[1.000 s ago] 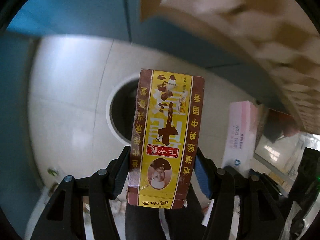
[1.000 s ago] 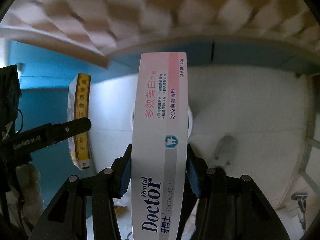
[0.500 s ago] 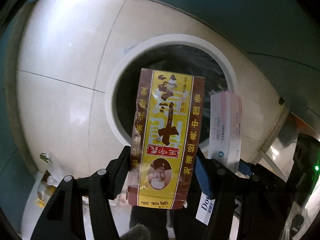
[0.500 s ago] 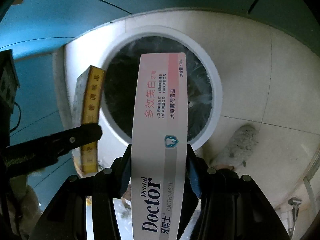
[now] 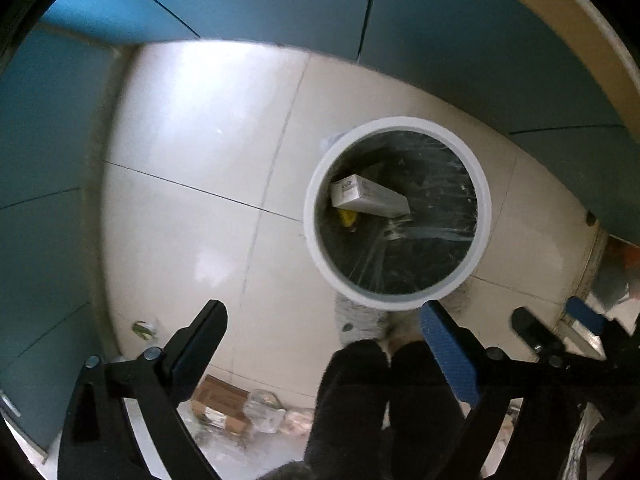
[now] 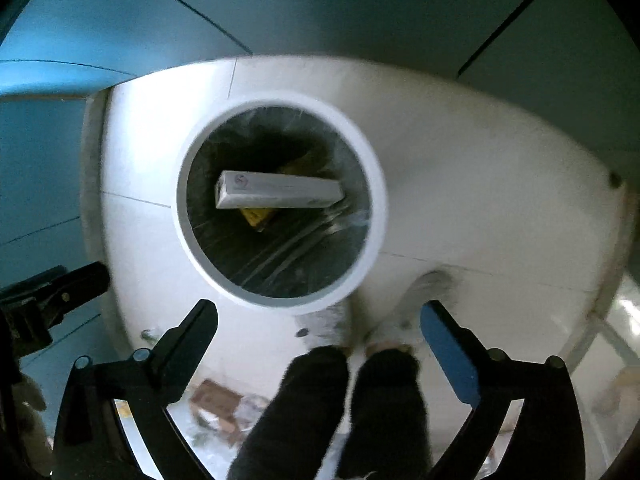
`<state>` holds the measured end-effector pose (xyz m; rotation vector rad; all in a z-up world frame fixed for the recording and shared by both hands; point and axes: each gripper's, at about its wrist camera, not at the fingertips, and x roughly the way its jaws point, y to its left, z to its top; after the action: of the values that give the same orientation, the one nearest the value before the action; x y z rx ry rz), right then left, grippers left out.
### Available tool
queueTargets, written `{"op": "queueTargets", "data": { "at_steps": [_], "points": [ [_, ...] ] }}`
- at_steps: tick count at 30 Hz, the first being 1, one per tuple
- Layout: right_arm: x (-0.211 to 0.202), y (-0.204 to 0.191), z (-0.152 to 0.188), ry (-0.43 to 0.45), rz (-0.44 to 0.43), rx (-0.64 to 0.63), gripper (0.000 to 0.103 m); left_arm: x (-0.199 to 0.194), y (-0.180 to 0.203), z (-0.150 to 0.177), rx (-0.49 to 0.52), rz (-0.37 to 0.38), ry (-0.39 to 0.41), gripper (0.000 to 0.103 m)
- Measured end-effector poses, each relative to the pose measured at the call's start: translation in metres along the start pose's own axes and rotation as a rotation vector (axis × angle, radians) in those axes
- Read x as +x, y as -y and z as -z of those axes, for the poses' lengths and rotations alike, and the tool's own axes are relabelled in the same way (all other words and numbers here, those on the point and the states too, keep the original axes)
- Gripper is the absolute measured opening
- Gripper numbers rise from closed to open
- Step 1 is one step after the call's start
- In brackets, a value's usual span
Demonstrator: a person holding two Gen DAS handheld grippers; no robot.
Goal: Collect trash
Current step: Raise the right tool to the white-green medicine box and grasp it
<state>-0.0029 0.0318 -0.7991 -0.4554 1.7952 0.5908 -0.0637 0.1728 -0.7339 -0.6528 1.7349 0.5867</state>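
Landmark: a round white bin (image 5: 482,200) with a dark clear-film liner, standing on a pale tiled floor (image 5: 192,168), seen from above by both cameras

Toothpaste box: a long white carton (image 6: 276,195) lies inside the bin, slanting across the upper part of the opening, one end near the bin's left inner wall; in the left wrist view it is the same white carton (image 5: 366,196) close under the bin's far-left rim

Yellow box: a yellow packet (image 6: 256,216) sits deeper in the bin, mostly covered by the toothpaste box, only a corner showing just below it; in the left wrist view a yellow scrap (image 5: 347,218) peeks out beneath the white carton

Left gripper: the left gripper (image 5: 324,340) hangs above the floor on the near side of the bin, fingers spread wide apart, nothing between them

Right gripper: the right gripper (image 6: 320,328) hovers just nearer than the bin's near rim, fingers spread wide, holding nothing

Person: dark trouser legs (image 6: 340,408) and grey slippers (image 5: 360,320) stand right against the near side of the bin

Other litter: a brown cardboard box (image 5: 220,402) and crumpled clear plastic (image 5: 264,412) lie on the floor, nearer than the bin and to its left

Surroundings: blue wall panels (image 5: 248,0) rise beyond the bin on its far side
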Motion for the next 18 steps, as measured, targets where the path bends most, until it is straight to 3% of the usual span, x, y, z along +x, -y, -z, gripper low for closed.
{"op": "queueTargets", "data": {
  "at_steps": [4,18],
  "points": [
    [-0.045,-0.004,0.012,0.044,0.049,0.002,0.103,-0.048,-0.015,0.019,0.029,-0.019,0.054,0.099],
    [-0.261,-0.017,0.084,0.195,0.019,0.021,0.103,-0.228,-0.028,0.095,0.05,0.033,0.199,0.099]
  ]
}}
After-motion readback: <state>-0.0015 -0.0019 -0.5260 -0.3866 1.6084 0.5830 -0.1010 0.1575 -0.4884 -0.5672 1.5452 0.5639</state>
